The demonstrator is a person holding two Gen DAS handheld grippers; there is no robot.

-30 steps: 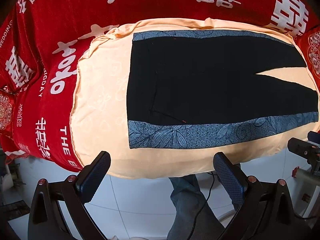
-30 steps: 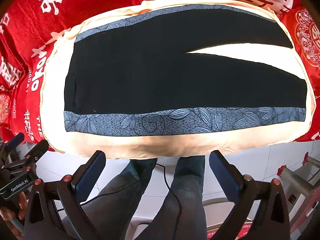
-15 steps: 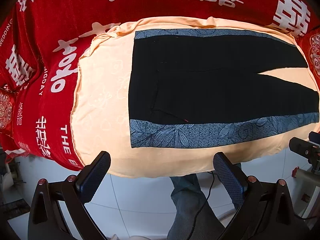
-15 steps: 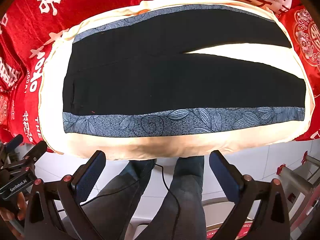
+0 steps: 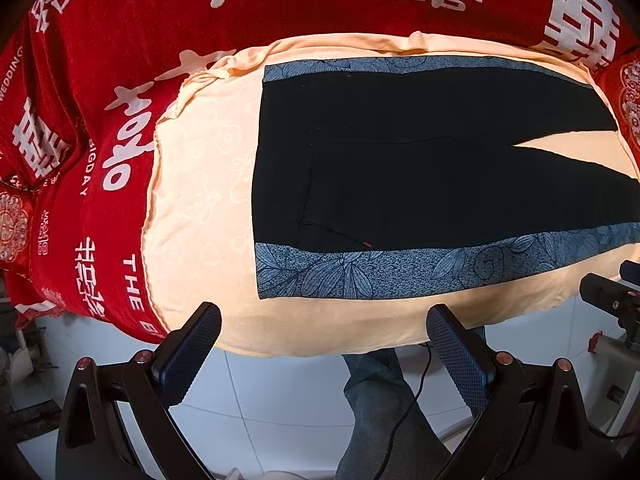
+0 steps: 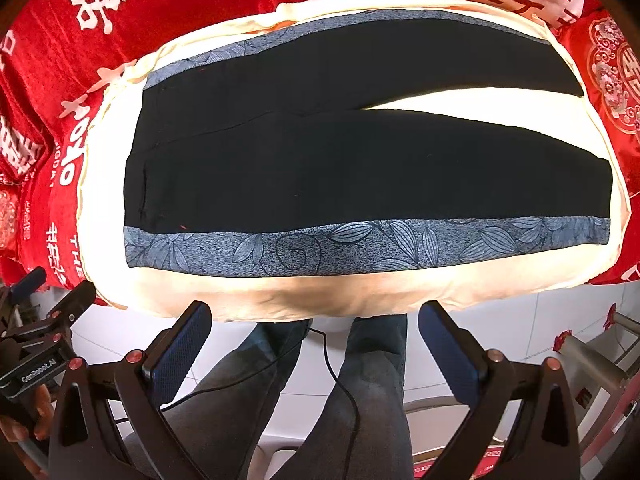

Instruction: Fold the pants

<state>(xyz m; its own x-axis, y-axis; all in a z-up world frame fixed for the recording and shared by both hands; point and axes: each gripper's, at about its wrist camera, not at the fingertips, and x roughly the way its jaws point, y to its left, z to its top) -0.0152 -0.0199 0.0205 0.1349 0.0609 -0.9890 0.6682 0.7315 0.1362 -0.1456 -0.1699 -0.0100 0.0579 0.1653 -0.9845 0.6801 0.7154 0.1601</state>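
Black pants with blue leaf-patterned side stripes lie flat and spread out on a cream cloth, waist at the left, legs to the right. They also show in the right wrist view. My left gripper is open and empty, hovering off the near edge of the cloth below the waist end. My right gripper is open and empty, hovering off the near edge below the middle of the pants.
The cream cloth lies on a red cover with white characters. Below the edge are white floor tiles and the person's jeans-clad legs with a black cable. Metal stands are at the right.
Both grippers have drifted slightly; the pants sit a little lower and to the right in the left view, and a little to the left in the right view. Both stay open.
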